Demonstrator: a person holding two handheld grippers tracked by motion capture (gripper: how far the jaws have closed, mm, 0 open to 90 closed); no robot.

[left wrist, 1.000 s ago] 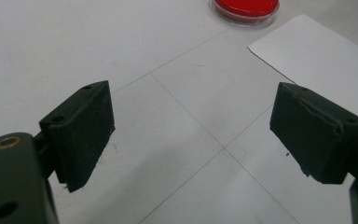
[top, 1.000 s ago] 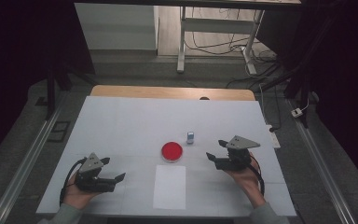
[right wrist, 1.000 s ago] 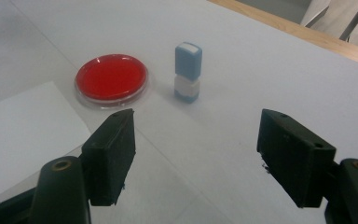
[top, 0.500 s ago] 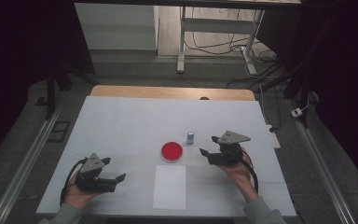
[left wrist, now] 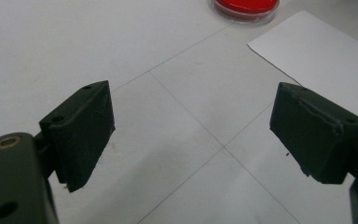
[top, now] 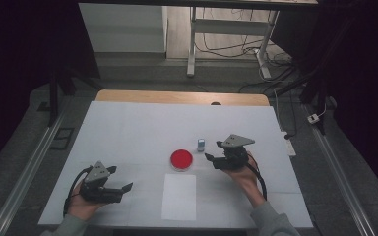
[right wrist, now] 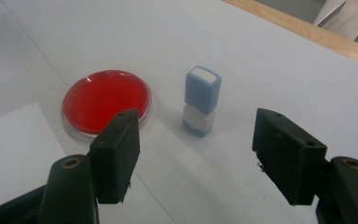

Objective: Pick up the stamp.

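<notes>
The room around me is dark, and past the far side I see a grey floor with cables and the white legs of a stand. In front of me is a big white table with thin lines across its top and a brown wooden edge at 12 o'clock.

Near the middle of the table sits a round red dish. At 6 o'clock from the dish lies a white sheet of paper, flat and close to me. At 2 o'clock from the dish stands a small blue and white stamp, upright, near the dish but not touching it. I cannot read any words on it, or on anything else.

My right gripper is just at 3 o'clock from the dish and points at the stamp. Its jaws have just been closing a little, but they are wide apart with nothing between them; the stamp stands ahead of them.

My left gripper rests low at 8 o'clock from the dish. Its jaws are wide apart too, over bare table.
</notes>
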